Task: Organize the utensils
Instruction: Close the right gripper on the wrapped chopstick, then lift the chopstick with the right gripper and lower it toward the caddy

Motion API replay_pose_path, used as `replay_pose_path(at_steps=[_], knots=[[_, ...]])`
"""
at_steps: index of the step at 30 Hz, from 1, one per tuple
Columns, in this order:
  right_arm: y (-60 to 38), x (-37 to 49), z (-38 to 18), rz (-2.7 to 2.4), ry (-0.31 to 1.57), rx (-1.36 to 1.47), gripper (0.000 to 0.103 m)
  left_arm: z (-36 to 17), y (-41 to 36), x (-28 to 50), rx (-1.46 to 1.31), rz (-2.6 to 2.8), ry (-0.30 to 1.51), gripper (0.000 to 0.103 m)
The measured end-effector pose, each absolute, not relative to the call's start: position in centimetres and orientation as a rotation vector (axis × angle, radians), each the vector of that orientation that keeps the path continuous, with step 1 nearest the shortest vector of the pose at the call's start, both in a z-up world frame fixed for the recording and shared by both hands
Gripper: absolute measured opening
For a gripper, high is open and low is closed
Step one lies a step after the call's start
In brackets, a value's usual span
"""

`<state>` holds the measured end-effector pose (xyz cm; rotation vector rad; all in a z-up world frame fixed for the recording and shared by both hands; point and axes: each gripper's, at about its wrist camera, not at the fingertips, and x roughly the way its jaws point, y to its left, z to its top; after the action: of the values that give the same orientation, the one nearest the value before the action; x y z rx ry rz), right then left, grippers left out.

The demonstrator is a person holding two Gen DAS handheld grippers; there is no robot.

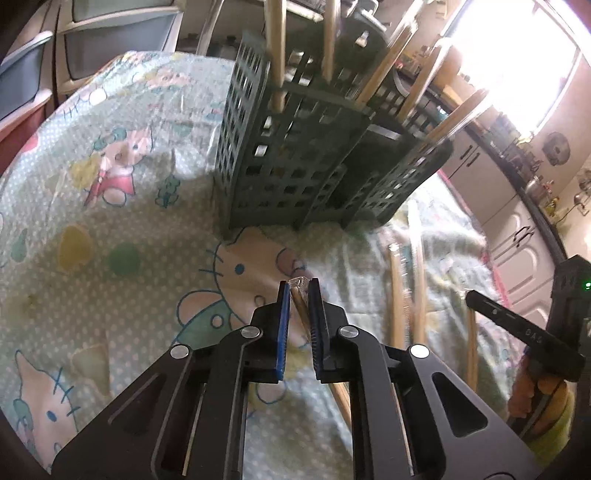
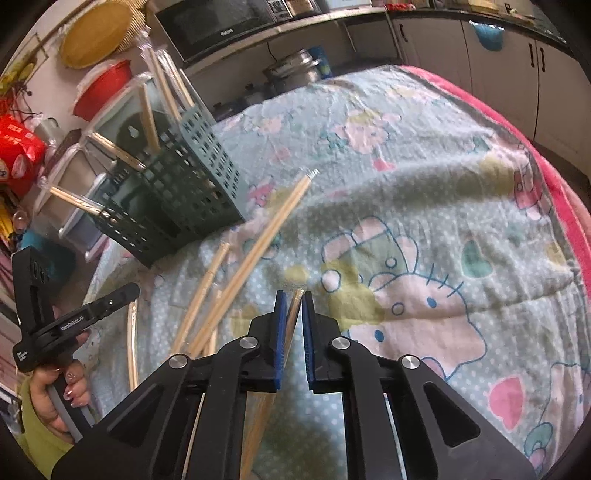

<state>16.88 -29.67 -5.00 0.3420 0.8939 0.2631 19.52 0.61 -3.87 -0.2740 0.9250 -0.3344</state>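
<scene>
Judging progress: several wrapped wooden chopsticks [image 1: 277,55] stand in the dark green slotted plastic caddy [image 1: 295,162]; left gripper [image 1: 299,291] and right gripper [image 2: 293,301] each clench another pair, with more loose chopsticks [image 2: 258,251] on the cartoon-cloth bench [image 2: 424,166].

Readable in the right wrist view: "GenRobot.AI", white on the black handle of the left gripper [image 2: 79,321], off to the left of the right gripper's own fingers. Below it, on the lower block of that same handle, two more small white lines, too small to make out. Far ahead and left, a pale brand word on the front of the black microwave [image 2: 218,26], too blurred to read with certainty. At the far left edge, a red package [image 2: 16,147] with white characters, not legible. In the left wrist view, white letters resembling "DAS" on the right gripper [image 1: 532,338], low at the right, blurred.
</scene>
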Motion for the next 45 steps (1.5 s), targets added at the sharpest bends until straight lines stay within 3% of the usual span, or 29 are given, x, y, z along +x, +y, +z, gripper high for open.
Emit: replay_pose_path(at_steps=[19,45], knots=[[-27.5,14.0,2.3,0.377,0.684,0.263,0.005,3.2,-0.1,16.4,-0.256,-0.395,0.726,0.003],[-27.0,11.6,7.9,0.405,0.495,0.217,0.005,9.7,-3.4,15.0,-0.201,-0.496,0.555,0.003]])
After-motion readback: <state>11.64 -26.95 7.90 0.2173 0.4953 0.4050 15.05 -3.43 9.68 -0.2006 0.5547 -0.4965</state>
